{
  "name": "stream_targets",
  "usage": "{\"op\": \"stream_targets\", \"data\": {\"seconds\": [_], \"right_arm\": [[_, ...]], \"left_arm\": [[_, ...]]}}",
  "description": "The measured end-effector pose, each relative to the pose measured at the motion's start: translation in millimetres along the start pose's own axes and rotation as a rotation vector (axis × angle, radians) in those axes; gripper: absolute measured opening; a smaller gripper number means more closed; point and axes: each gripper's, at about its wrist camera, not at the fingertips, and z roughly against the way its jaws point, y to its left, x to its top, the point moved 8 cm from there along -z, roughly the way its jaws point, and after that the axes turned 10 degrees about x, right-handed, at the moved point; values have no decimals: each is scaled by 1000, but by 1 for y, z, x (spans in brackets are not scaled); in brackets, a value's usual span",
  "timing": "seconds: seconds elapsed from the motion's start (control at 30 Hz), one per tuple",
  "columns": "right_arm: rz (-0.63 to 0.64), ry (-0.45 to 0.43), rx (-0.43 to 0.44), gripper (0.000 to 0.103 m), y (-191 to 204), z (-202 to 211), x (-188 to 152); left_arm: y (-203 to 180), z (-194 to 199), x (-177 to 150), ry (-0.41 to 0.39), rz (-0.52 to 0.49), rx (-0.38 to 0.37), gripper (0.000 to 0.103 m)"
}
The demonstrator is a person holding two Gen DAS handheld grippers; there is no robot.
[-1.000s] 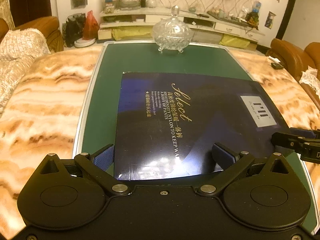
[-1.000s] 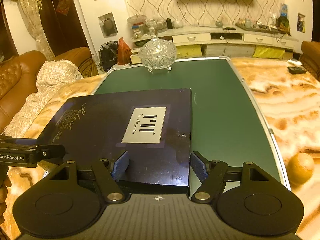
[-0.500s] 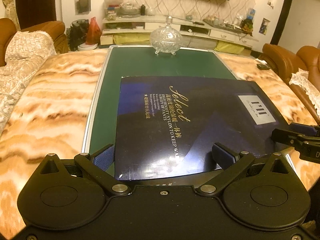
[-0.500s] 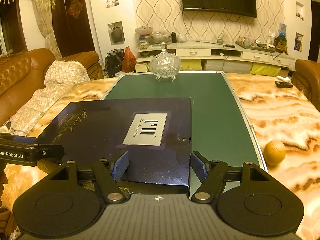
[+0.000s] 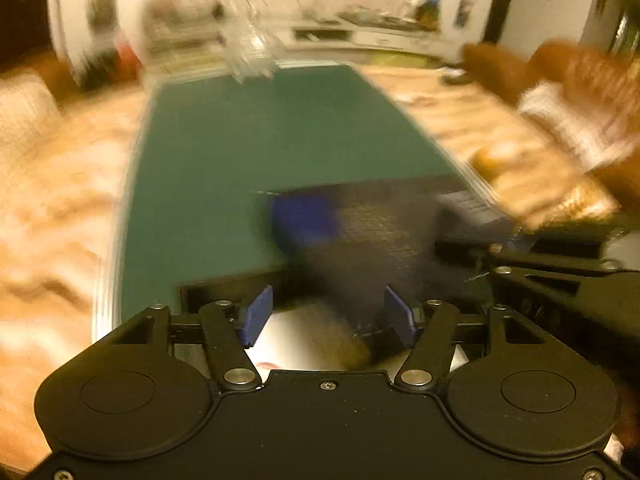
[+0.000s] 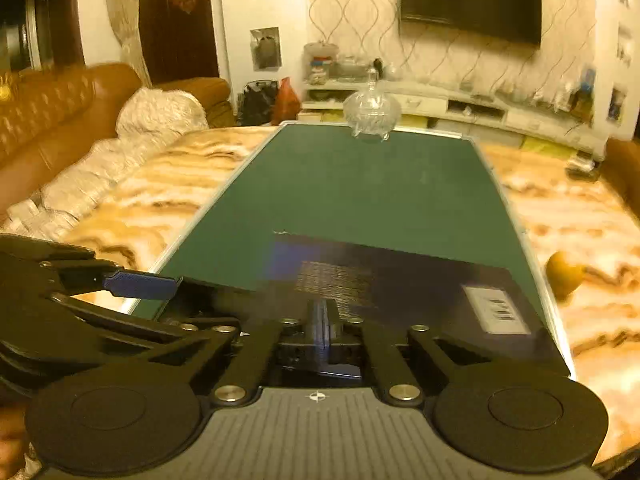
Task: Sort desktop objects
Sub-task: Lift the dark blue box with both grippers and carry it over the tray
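- The orange-and-cream marbled counter (image 6: 168, 204) fills most of both views, with a brown leather sofa (image 6: 52, 120) along one side.
- A dark green rectangular mat with a pale metal edge (image 6: 360, 192) lies lengthwise down the middle of the counter.
- A flat, dark navy rectangular box (image 6: 420, 292) rests on the near end of the mat, a white barcode label (image 6: 496, 310) showing on its upper face towards the right (the left wrist view is badly smeared, so little more of its print can be read there).
- The right hand-held gripper (image 6: 322, 316) sits over the near edge of the box with its blue pads pressed flat together; nothing shows between them.
- The left hand-held gripper (image 5: 326, 314) has its blue pads apart and its jaws are closing; the blur hides whether anything lies between them, and what is under them cannot be told. In the right wrist view one of its blue fingers (image 6: 140, 284) reaches in from the left, beside the box's left corner.
- A clear cut-glass lidded bowl on small feet (image 6: 372, 110) stands at the far end of the mat, well apart from the box.
- A small orange fruit (image 6: 564, 272) lies on the marble just beyond the mat's right edge, near the box.
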Motion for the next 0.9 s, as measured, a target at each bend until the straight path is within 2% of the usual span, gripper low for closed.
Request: {"op": "stream_targets", "data": {"seconds": [0.07,0.1,0.13,0.2,0.27,0.3,0.33,0.4,0.5,0.67,0.77,0.9], "right_arm": [[-71,-3,71,11,-10,6,-2],[-100,-16,63,23,-20,12,-3],[-124,-34,56,40,-33,20,-5],[-186,-69,63,44,-61,35,-9],[-226,-87,23,46,-94,50,-12],[-227,-94,-11,54,-111,56,-13],[-227,-101,-46,66,-128,63,-14],[-229,-108,-112,74,-164,73,-15],[-268,-88,-155,74,-223,78,-17],[-372,-50,-96,74,-305,66,-19],[-388,2,-51,74,-332,48,-24],[-377,63,5,74,-346,17,-31]], "left_arm": [[16,-8,-9,44,55,6,72],[26,-14,-13,65,77,20,77],[37,-20,-19,91,96,34,81],[52,-30,-29,142,142,18,83],[59,-37,-33,168,169,6,88],[56,-37,-32,172,180,4,95],[52,-36,-31,175,191,2,95],[41,-34,-29,178,211,-12,97],[11,-29,-27,182,218,-40,101],[-49,-22,-21,194,185,-54,101],[-75,-28,-11,190,195,-57,101],[-100,-41,-10,220,217,-41,102]]}}
